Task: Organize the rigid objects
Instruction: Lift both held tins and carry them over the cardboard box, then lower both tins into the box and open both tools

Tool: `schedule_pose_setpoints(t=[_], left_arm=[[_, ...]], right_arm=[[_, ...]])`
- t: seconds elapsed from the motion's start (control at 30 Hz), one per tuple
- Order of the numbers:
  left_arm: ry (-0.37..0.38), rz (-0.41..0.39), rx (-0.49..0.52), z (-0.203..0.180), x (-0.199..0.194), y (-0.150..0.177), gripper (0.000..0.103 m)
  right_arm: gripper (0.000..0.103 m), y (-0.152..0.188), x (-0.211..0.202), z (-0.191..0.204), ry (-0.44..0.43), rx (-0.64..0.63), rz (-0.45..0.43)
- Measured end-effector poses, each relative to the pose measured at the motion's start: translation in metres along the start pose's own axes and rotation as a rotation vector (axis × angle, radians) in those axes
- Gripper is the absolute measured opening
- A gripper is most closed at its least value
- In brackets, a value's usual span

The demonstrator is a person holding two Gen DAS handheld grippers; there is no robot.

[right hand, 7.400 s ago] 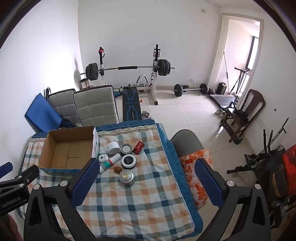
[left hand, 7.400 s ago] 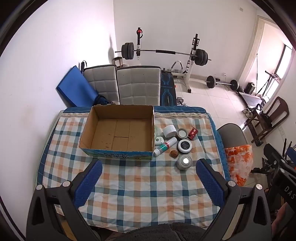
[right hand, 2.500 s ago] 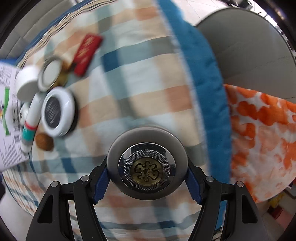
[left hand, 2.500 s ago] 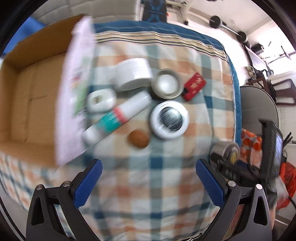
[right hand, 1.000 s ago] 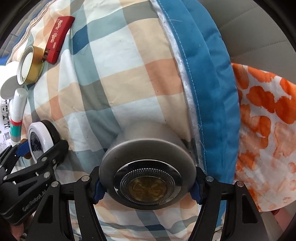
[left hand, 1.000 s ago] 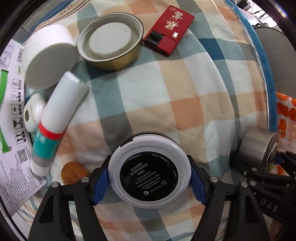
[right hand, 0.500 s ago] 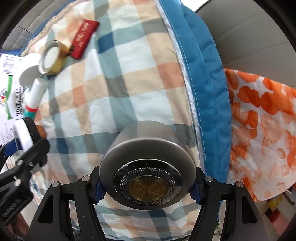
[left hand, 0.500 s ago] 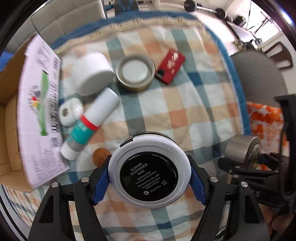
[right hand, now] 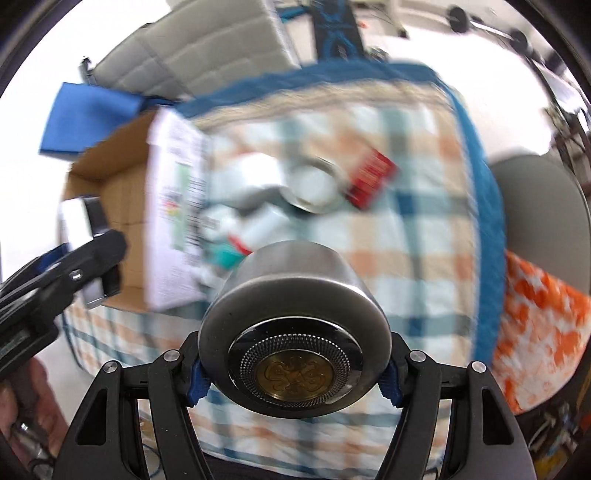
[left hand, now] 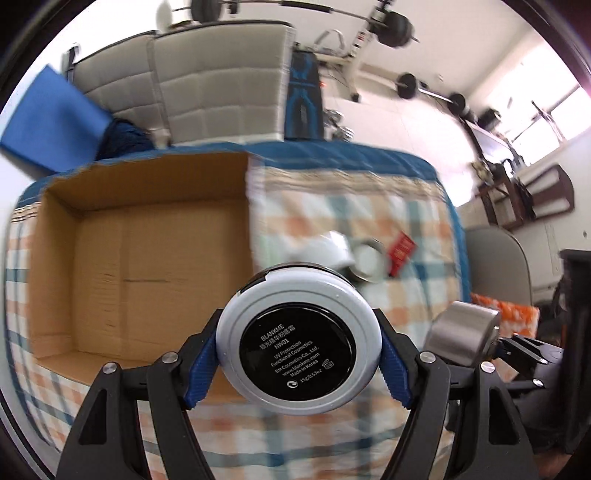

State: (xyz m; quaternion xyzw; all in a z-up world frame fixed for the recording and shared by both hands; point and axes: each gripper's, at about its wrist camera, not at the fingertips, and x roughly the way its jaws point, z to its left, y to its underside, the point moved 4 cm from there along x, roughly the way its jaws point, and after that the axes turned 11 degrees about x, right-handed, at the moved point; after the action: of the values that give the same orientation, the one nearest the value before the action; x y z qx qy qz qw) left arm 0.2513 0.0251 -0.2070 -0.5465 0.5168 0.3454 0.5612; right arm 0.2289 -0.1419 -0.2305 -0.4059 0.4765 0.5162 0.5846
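Observation:
My left gripper [left hand: 299,341] is shut on a round white compact with a black label [left hand: 298,341], held in the air at the open cardboard box's [left hand: 147,254] near right corner. My right gripper [right hand: 293,350] is shut on a round silver metal tin [right hand: 293,332], held above the checked tablecloth [right hand: 417,258]; the tin also shows in the left wrist view [left hand: 461,338]. The compact shows edge-on in the right wrist view [right hand: 83,236], beside the box [right hand: 118,188]. On the cloth lie a white jar [left hand: 332,251], an open gold tin [left hand: 369,262], a red packet [left hand: 400,251] and a white tube [right hand: 255,229].
Two grey padded chairs [left hand: 207,85] and a blue mat [left hand: 48,122] stand behind the table. A grey chair [left hand: 498,266] with an orange patterned cloth [right hand: 543,325] stands at the table's right edge. Gym equipment [left hand: 369,33] fills the far room.
Both grippers have lifted up and tilted back from the cloth with their objects. The left one has moved left toward the box. The views now show the room and box.

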Motion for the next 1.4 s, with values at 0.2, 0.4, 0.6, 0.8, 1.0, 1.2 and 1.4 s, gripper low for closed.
schedule_pose_setpoints(t=[0.2, 0.4, 0.6, 0.8, 1.0, 1.2, 1.4], left_arm=[[-0.023, 0.022, -0.059, 0.101, 0.014, -0.012, 0.073], [0.045, 0.119, -0.109, 0.193, 0.063, -0.031, 0.073], [0.141, 0.215, -0.137, 0.235, 0.113, -0.042, 0.073], [0.201, 0.292, -0.124, 0.23, 0.148, -0.039, 0.073], [0.217, 0.343, -0.179, 0.232, 0.163, -0.034, 0.074], [0.218, 0.369, -0.187, 0.233, 0.156, -0.034, 0.078], [0.182, 0.339, -0.175, 0.233, 0.129, -0.032, 0.095]], right_arm=[[0.073, -0.029, 0.017, 0.114, -0.006, -0.072, -0.022], [0.073, -0.068, 0.078, 0.198, 0.05, -0.112, -0.006], [0.073, -0.102, 0.148, 0.224, 0.109, -0.09, 0.055], [0.073, -0.115, 0.196, 0.222, 0.136, -0.074, 0.095], [0.073, -0.122, 0.217, 0.213, 0.161, -0.06, 0.128], [0.078, -0.124, 0.215, 0.214, 0.176, -0.061, 0.142], [0.086, -0.117, 0.19, 0.221, 0.205, -0.087, 0.114]])
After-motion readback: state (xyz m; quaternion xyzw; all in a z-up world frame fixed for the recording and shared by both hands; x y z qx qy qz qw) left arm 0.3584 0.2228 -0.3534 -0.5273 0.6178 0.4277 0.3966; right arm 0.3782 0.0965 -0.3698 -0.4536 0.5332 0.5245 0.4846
